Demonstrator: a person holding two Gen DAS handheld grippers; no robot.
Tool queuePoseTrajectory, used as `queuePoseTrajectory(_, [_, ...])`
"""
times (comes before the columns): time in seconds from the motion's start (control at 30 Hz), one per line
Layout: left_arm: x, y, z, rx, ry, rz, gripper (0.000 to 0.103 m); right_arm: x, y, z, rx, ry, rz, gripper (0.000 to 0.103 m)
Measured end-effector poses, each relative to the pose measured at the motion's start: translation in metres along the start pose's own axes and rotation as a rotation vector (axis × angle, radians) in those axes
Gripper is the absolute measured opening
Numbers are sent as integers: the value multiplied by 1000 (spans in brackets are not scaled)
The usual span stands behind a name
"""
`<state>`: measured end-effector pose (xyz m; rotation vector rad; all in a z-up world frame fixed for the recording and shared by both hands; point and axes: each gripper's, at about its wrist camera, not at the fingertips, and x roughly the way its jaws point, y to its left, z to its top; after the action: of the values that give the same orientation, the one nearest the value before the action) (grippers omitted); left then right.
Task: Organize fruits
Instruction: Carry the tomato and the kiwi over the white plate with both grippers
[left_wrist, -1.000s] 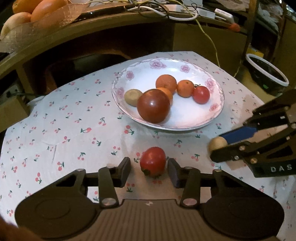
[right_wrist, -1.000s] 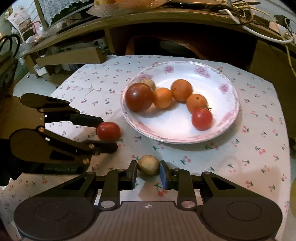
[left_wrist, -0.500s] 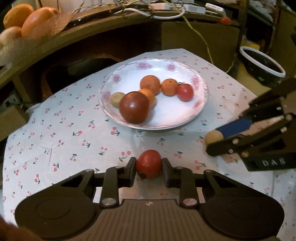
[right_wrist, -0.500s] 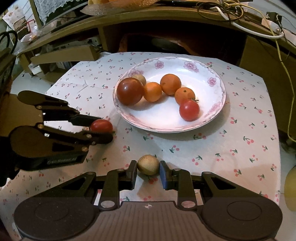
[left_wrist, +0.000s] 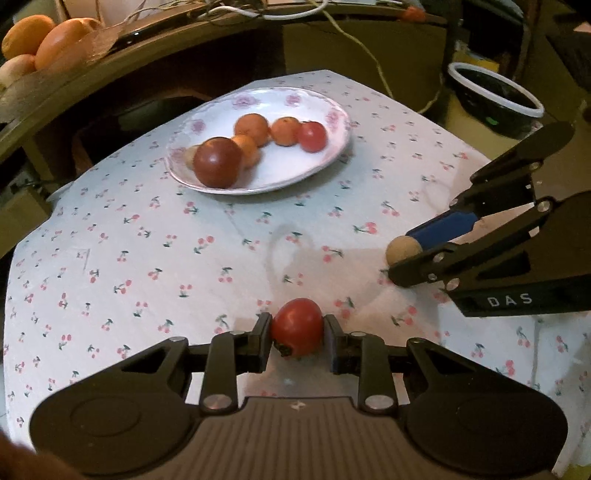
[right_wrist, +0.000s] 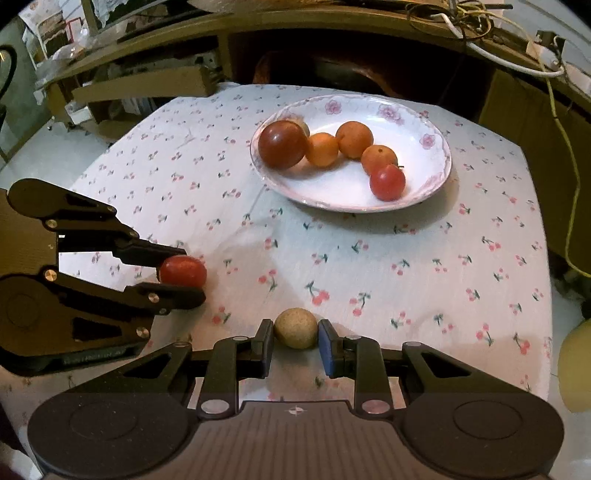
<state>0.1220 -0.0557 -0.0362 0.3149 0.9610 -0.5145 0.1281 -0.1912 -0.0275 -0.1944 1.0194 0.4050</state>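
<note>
My left gripper (left_wrist: 297, 338) is shut on a small red tomato (left_wrist: 297, 326), held over the near part of the cherry-print tablecloth (left_wrist: 184, 251); it also shows in the right wrist view (right_wrist: 183, 271). My right gripper (right_wrist: 295, 341) is shut on a small tan round fruit (right_wrist: 295, 328), seen in the left wrist view (left_wrist: 400, 251) too. A white flowered plate (right_wrist: 436, 162) farther back holds a large dark red fruit (right_wrist: 282, 144), three small oranges, a red tomato (right_wrist: 387, 182) and a tan fruit half hidden behind the big one.
A wooden shelf (left_wrist: 110, 70) runs behind the table with oranges (left_wrist: 55, 37) at its left end and cables (right_wrist: 498, 55) on top. A dark bowl with a white rim (left_wrist: 495, 92) sits off the table's right. A yellow object (right_wrist: 576, 365) lies at the right edge.
My left gripper has closed on the red tomato. Both grippers have pulled back from the plate with their fruits, so the plate looks farther away.
</note>
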Motion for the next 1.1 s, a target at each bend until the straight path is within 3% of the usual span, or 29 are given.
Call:
queuePoseTrajectory(0.33, [-5, -3, -8, 33, -11, -18, 37, -10, 11, -18, 54, -13, -36, 28])
queuePoseTrajectory(0.43, [-5, -2, -8, 27, -5, -28, 40, -12, 12, -20, 62, -13, -45, 37])
queuePoseTrajectory(0.6, [-6, 1, -9, 27, -5, -31, 47, -12, 11, -23, 58, -11, -49, 38])
queuePoseTrajectory(1.1, [-3, 1, -6, 23, -8, -54, 45, -7, 11, -18, 53, -36, -53, 38])
